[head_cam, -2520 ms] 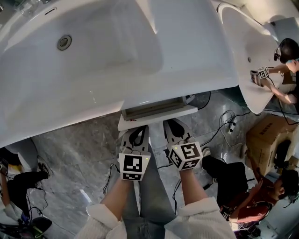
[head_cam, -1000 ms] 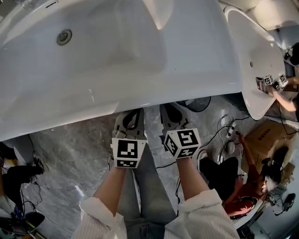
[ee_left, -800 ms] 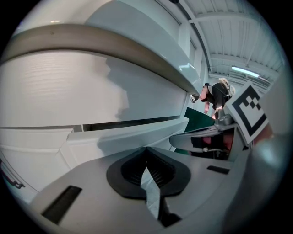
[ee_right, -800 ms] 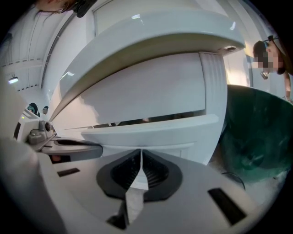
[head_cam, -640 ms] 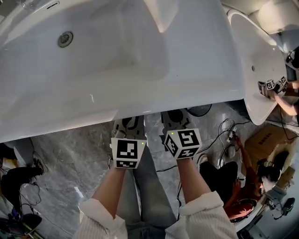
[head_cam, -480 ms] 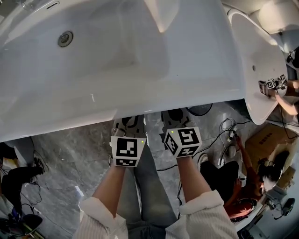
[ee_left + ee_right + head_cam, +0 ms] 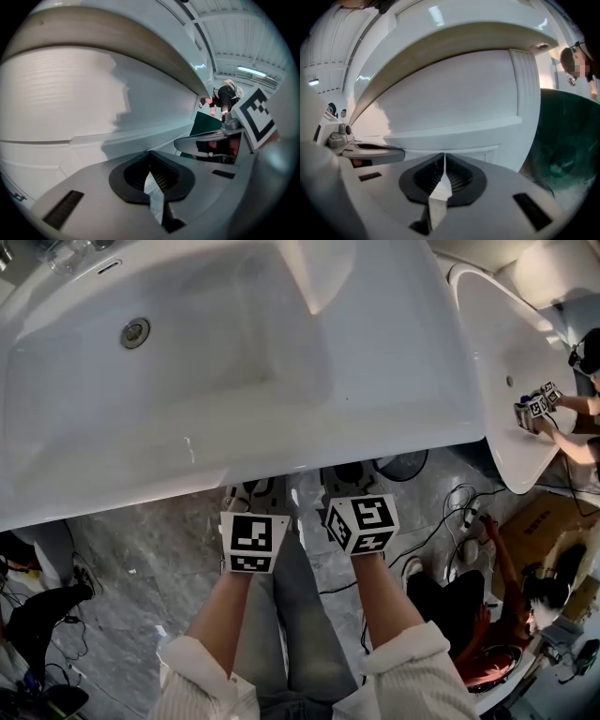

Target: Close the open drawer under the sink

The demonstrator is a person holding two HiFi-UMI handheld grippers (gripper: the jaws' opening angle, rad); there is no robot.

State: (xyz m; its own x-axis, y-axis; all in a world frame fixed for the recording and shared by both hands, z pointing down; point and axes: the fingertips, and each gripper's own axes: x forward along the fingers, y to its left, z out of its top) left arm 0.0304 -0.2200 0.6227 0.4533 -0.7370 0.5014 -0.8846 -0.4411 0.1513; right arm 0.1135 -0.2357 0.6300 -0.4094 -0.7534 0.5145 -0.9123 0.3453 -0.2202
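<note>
Left tool [image 7: 151,172] and right tool [image 7: 443,169], jaws together and empty, sit side by side at the drawer [image 7: 454,103] just ahead, likely to press it home evenly.

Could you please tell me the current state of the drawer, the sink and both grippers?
Drawer: pushed in, looks closed.
Sink: nothing in the basin.
Left gripper: jaws together, holding nothing.
Right gripper: jaws together, holding nothing.

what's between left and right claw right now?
Between left claw and right claw: only the person's grey trouser leg, seen in the head view.
</note>
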